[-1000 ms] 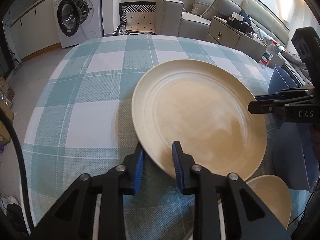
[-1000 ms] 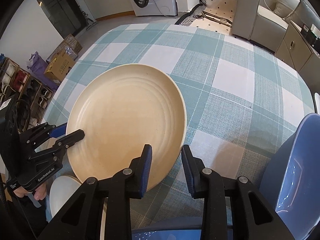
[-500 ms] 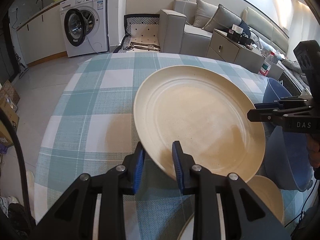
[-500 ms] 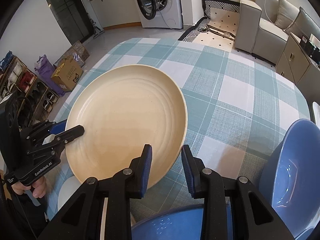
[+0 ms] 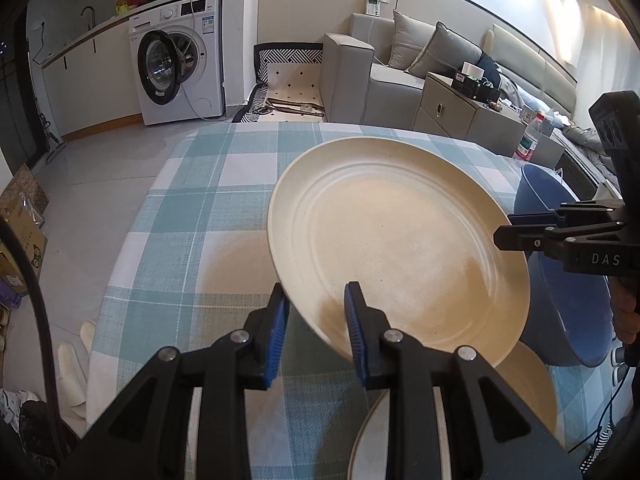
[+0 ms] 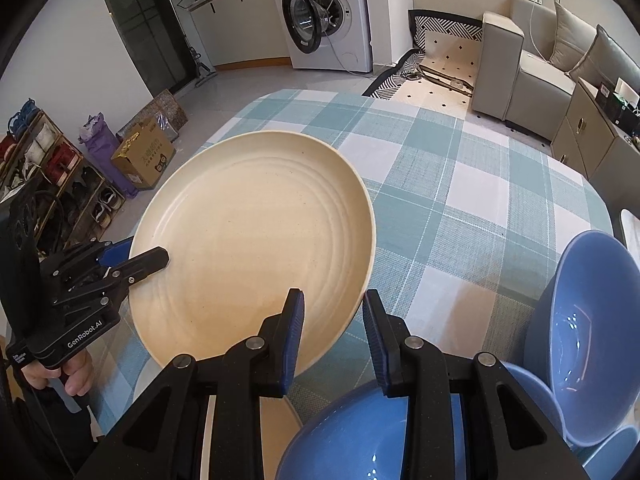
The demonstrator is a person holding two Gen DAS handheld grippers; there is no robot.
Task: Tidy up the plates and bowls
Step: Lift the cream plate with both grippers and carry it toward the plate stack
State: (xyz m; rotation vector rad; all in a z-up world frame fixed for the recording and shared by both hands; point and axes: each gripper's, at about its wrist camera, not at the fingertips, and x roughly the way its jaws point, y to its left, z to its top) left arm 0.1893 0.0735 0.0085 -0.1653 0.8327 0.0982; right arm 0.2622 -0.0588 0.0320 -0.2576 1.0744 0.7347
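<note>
jaws: both grippers clenched on one cream plate (image 5: 396, 236) | blue bowls (image 6: 588, 328): three

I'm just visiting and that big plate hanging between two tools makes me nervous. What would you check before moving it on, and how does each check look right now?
1. Left tool shut on the cream plate rim: ok.
2. Right tool shut on the opposite rim: ok.
3. Plate lifted off the checked tablecloth: ok; its shadow lies on the cloth below it.
4. Plate level: not ok, it looks tilted in both views.
5. Clearance from the blue bowls: cannot tell; they sit close beside the right tool.
6. Landing spot chosen: cannot tell; a second cream plate lies just beneath, partly hidden.
</note>
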